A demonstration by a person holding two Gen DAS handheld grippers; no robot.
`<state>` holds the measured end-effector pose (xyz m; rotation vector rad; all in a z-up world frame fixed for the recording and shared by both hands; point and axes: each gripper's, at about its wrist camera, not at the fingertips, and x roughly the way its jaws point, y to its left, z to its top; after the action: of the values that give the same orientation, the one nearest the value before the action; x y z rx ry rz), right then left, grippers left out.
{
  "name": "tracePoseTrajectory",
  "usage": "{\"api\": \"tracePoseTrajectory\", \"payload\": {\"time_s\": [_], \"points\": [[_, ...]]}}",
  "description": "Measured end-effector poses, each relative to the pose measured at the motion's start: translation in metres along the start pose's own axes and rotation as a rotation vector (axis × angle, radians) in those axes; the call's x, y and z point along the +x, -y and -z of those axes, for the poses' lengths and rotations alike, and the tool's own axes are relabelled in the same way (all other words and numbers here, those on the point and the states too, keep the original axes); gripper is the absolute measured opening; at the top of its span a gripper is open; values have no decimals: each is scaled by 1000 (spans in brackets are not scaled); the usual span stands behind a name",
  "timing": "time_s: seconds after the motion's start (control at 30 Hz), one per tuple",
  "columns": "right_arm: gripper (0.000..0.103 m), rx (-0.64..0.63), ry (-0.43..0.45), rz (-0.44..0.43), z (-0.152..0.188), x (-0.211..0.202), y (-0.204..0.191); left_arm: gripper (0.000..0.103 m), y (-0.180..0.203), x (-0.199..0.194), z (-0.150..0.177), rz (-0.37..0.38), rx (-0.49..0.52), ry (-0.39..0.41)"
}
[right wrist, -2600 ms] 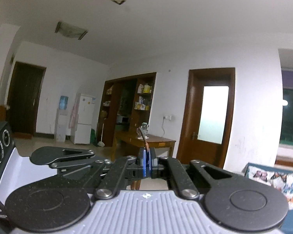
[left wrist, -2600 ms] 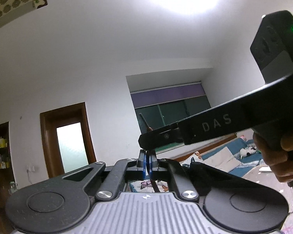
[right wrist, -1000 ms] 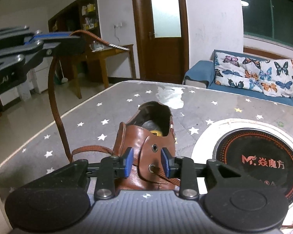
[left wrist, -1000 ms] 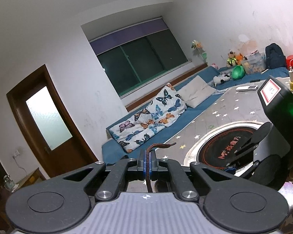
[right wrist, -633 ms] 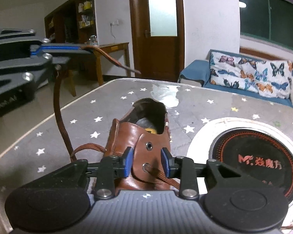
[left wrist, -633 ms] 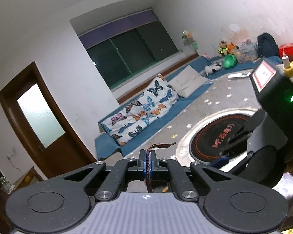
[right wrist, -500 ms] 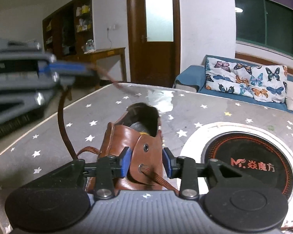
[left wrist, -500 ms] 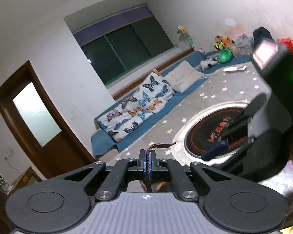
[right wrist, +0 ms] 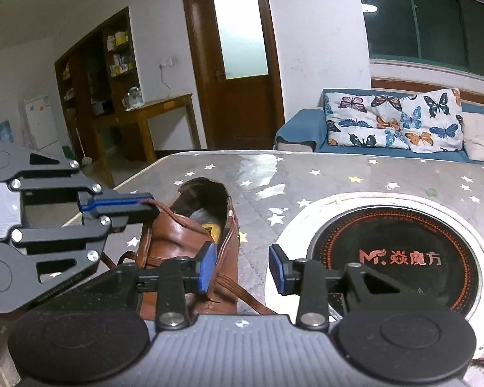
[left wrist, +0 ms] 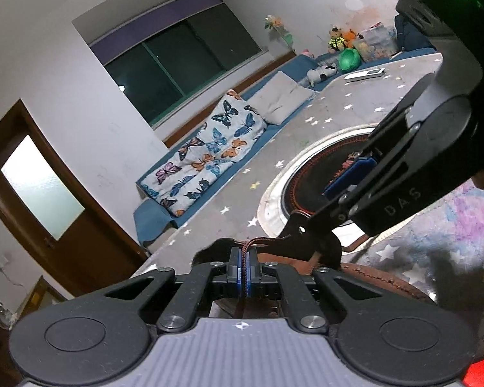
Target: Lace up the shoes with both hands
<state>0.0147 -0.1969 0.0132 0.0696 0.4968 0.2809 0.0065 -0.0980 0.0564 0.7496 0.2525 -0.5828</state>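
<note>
The brown leather shoe [right wrist: 190, 242] is sitting on the star-print tabletop [right wrist: 306, 174], opening facing away from the right cam, just beside the round black burner w/ the red logo [right wrist: 400, 258]. The left gripper [right wrist: 151, 206] is hanging right over the shoe's left flap w/ its jaws pressed together on the brown lace [left wrist: 244, 251], and the lace tip is sticking out past the pads toward the right gripper's arm. The right gripper [right wrist: 242, 269] is sitting low at the near end of the shoe, jaws apart and opening wider, nothing pinched in them; one pad is in front of the leather, the other over by the burner rim, and a couple of lace strands are running under it. Looks like the person is lining up to poke the tip thru an eyelet, tho which eyelet can't be made out from here. To do it well imo: the left should be keeping a short stub of lace past the pads so it isn't flopping, and coming at the hole straight on, not at an angle. The right should prob be steadying the flap or waiting on the far side to catch the tip, w/o snagging those loose strands. Slack down the left side of the shoe could be catching too, so gentle tension helps.
</note>
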Motion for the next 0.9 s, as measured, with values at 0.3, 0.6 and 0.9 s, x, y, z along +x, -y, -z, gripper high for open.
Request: {"api": "tracePoseTrajectory", "payload": {"time_s": [0.3, 0.6, 0.9], "points": [[39, -9, 7, 3, 3, 2, 1, 3, 2, 10, 1, 26, 3, 3], [39, -15, 9, 3, 3, 3, -2, 3, 2, 12, 0, 43, -12, 9], [40, -8, 10, 0, 4, 3, -1, 3, -1, 12, -3, 57, -45, 23]]}}
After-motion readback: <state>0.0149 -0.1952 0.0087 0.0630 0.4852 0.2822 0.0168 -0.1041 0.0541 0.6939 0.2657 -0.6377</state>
